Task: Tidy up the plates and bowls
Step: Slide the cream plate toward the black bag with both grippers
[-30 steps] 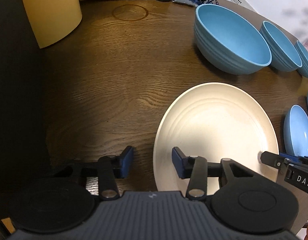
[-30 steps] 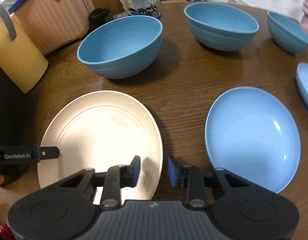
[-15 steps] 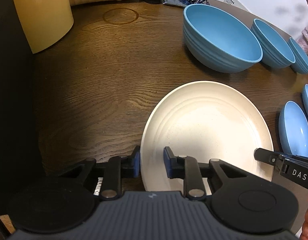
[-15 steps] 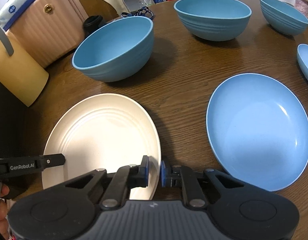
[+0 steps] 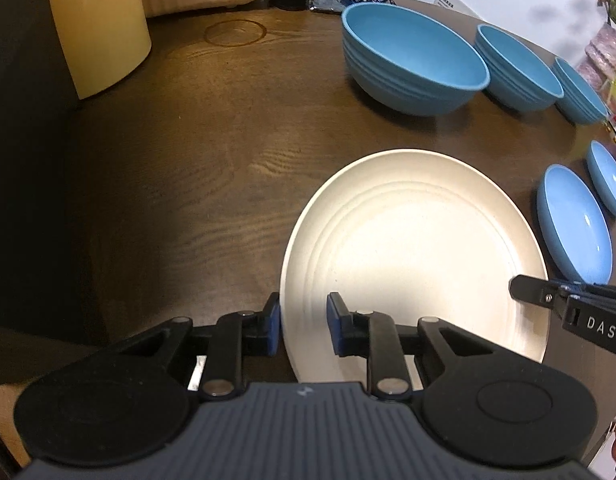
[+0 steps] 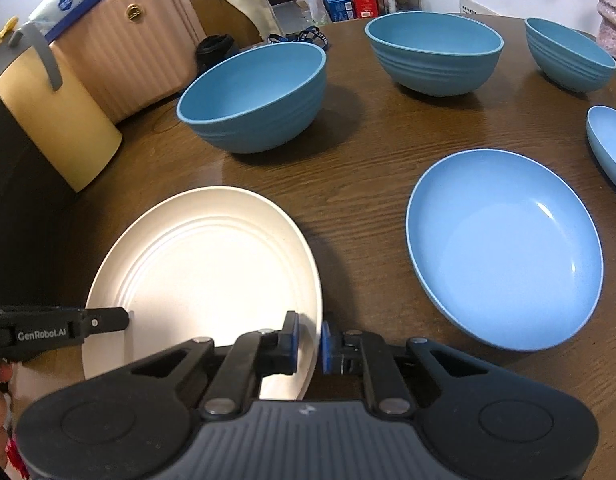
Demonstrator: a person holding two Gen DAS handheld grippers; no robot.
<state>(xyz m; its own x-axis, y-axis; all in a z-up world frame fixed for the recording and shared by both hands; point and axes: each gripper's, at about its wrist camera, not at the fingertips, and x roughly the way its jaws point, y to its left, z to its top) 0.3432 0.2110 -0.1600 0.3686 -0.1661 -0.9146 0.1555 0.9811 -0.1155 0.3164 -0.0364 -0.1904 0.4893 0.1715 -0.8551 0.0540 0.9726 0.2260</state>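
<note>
1. Two grippers pinch one cream plate (image 5: 420,248) from opposite sides: the left gripper (image 5: 303,328) has its blue pads closed on the plate's left rim, one pad under the lip and one on the upper face, and the right gripper (image 6: 308,342) is clamped nearly shut on the right rim.
2. Both holds sit on the near part of the rim only, so the far half of the plate is unsupported; if the hands rise unevenly, it could tip and slide out of the pads.
3. A pull apart or a twist between the two hands would likely peel one thin rim from its pads, since each bite looks shallow.
4. Carried towards the right edge of the table (image 5: 195,132), the plate could clip the large blue plate (image 6: 504,248) lying just beside it.
5. Carried towards the far edge, it could knock the nearest blue bowl (image 6: 255,96), which stands near the plate's far rim, with two more blue bowls (image 6: 434,50) (image 6: 568,54) beyond.
6. Both tools point steeply down at the table from its near edge, side by side, each one's finger showing in the other's view.
7. Whether the plate has left the wood, I cannot tell.
8. A second blue plate (image 6: 610,140) lies at the right edge.
</note>
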